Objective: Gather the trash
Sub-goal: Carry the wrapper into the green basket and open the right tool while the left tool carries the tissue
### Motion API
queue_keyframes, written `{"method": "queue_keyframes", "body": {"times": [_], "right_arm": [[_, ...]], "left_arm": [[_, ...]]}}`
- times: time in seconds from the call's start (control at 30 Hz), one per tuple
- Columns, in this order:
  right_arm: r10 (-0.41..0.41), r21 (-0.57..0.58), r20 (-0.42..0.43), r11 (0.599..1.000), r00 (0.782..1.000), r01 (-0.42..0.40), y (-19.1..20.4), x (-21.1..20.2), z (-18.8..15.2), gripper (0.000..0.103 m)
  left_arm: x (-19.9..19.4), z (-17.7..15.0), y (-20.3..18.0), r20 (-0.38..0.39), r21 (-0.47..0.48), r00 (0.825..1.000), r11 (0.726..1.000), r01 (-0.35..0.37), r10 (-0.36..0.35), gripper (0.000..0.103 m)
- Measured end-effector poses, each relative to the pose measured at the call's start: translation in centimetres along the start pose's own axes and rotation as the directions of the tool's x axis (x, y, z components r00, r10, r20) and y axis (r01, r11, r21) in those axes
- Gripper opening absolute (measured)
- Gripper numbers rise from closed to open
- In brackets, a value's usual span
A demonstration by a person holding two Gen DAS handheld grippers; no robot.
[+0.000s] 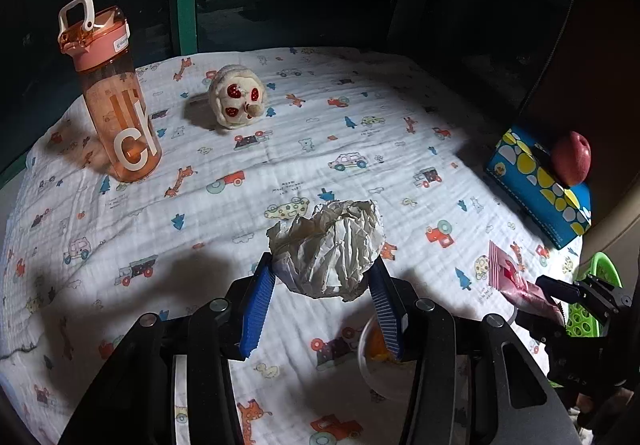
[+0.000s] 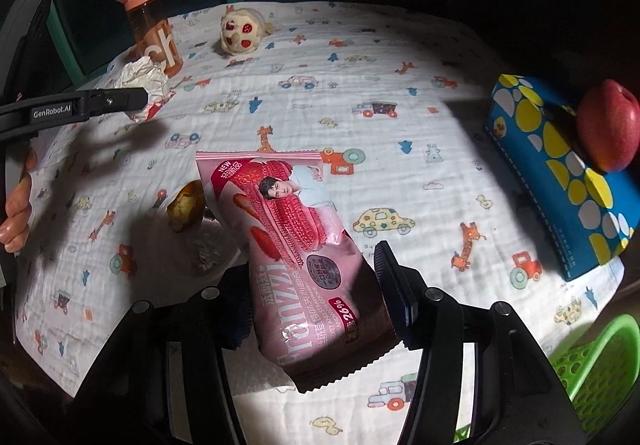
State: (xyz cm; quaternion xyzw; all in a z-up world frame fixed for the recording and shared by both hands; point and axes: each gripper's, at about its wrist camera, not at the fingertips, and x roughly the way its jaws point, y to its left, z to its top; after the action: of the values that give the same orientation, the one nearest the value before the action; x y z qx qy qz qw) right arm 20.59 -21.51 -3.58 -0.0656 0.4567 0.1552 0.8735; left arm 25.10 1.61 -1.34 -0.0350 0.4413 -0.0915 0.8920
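Observation:
A crumpled ball of white paper point(image 1: 328, 245) hangs above the patterned tablecloth point(image 1: 224, 205), and my left gripper point(image 1: 322, 261) is shut on it, a blue pad pressing each side. The right wrist view shows that same paper ball point(image 2: 140, 73) at the left gripper's tip point(image 2: 140, 97), at far left. My right gripper point(image 2: 312, 261) is shut on a pink strawberry snack wrapper point(image 2: 296, 229), which is lifted off the cloth and tilted; the wrapper hides its left finger. At the right edge of the left wrist view, the right gripper point(image 1: 560, 297) holds the pink wrapper point(image 1: 516, 281).
An orange water bottle point(image 1: 116, 101) and a plush toy point(image 1: 236, 97) stand at the back. A blue dotted box point(image 1: 536, 185) with a red apple point(image 1: 572, 161) on it lies at right. A green basket point(image 2: 592, 361) sits off the table's right corner. A small dish with food point(image 2: 186, 205) sits beneath the grippers.

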Motion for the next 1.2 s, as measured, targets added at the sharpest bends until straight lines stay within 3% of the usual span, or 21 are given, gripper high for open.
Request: {"method": "queue_keyframes", "body": {"times": [0.2,0.47,0.83,1.2], "right_arm": [[-0.012,0.068,0.073,0.998,0.997,0.007,-1.2,-3.7,-0.7,0.054],[-0.067,0.211,0.125,0.977,0.990,0.040,-4.1,-8.6,-4.7,0.054],[-0.202,0.403,0.109,0.904,0.973,0.143,-10.2,-14.0,-11.7,0.054],[-0.299,0.513,0.055,0.827,0.953,0.230,-15.1,-16.1,-16.3,0.056]], "left_arm": [[-1.6,-0.8,-2.2,0.012,0.019,0.999,0.999,0.039,-0.039,0.046],[-3.3,-2.5,-7.2,0.011,0.086,0.992,0.988,0.127,-0.128,0.046],[-4.2,-4.5,-15.5,-0.025,0.187,0.969,0.951,0.248,-0.247,0.046],[-4.9,-5.5,-23.1,-0.063,0.275,0.941,0.901,0.337,-0.333,0.046]]}}
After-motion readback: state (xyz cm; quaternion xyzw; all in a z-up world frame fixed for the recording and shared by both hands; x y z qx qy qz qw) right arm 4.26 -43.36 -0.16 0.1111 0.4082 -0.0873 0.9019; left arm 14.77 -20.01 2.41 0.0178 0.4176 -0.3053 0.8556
